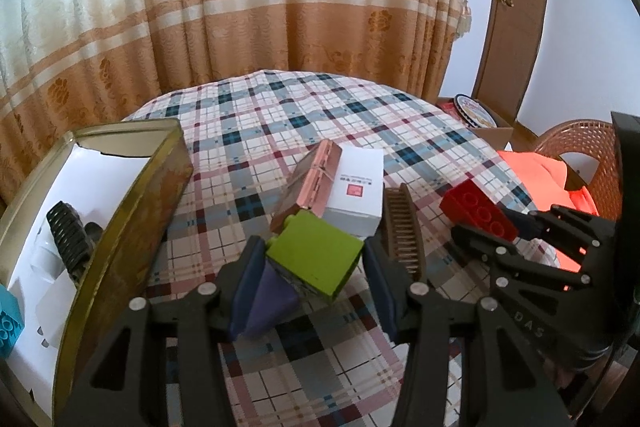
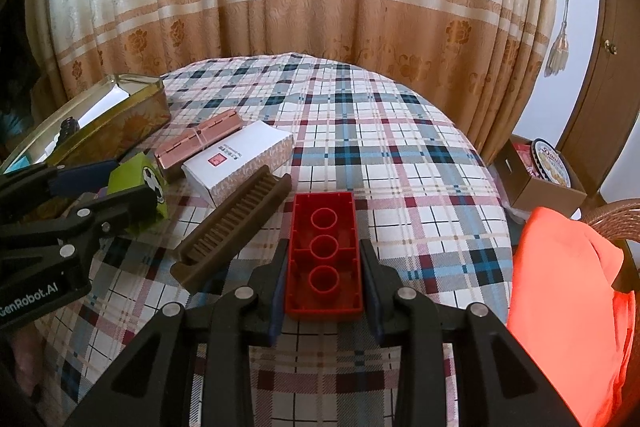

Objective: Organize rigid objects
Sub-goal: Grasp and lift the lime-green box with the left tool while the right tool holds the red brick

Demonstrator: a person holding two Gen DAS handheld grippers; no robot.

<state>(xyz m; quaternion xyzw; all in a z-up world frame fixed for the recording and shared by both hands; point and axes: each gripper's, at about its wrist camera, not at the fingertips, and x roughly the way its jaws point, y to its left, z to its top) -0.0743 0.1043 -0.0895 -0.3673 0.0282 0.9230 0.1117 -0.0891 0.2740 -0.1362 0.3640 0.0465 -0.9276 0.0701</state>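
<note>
Right wrist: "GenRobot.AI" on left gripper point(image 2: 116, 187) clamping green block point(image 2: 138, 173); right gripper point(image 2: 324, 267) clamps red brick point(image 2: 324, 255).

Green block point(image 1: 316, 263) beside purple wedge point(image 1: 272, 301); red brick point(image 2: 325, 255) hollow-side up; brown comb point(image 2: 236, 229) between.

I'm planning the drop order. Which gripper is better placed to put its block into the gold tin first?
Left. The left gripper, holding the green block, sits right beside the gold tin; the right gripper is farther.
</note>
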